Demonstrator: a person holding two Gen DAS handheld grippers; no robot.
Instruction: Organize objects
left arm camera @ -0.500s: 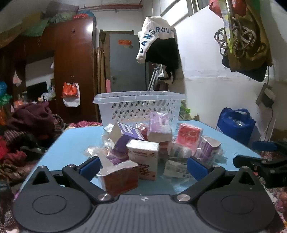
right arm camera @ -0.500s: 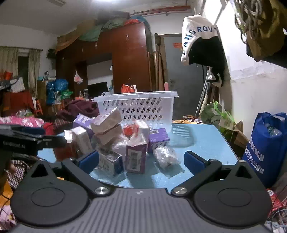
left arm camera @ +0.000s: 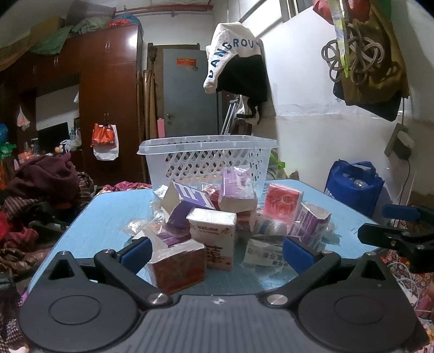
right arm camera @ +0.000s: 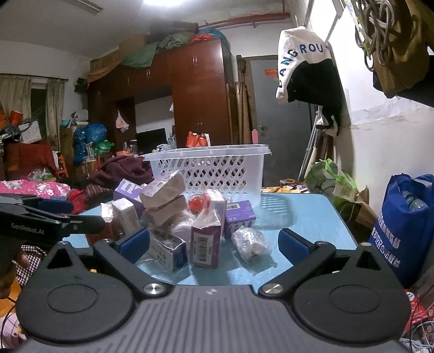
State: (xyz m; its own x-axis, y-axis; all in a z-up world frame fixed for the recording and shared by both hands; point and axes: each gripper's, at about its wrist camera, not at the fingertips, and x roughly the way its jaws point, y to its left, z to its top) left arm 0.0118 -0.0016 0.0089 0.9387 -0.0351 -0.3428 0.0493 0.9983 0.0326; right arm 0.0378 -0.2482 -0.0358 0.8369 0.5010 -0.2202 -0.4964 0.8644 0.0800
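Gaping wide before the packet heap, left tongs and right tongs, both empty.

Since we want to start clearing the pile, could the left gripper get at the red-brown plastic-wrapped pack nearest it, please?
Probably yes. The left gripper is open, and the red-brown plastic-wrapped pack sits at the pile's near edge on the blue table, beside the left finger with nothing in front of it.

Dim room, glaring ceiling light overhead, strong fisheye bending at edges.
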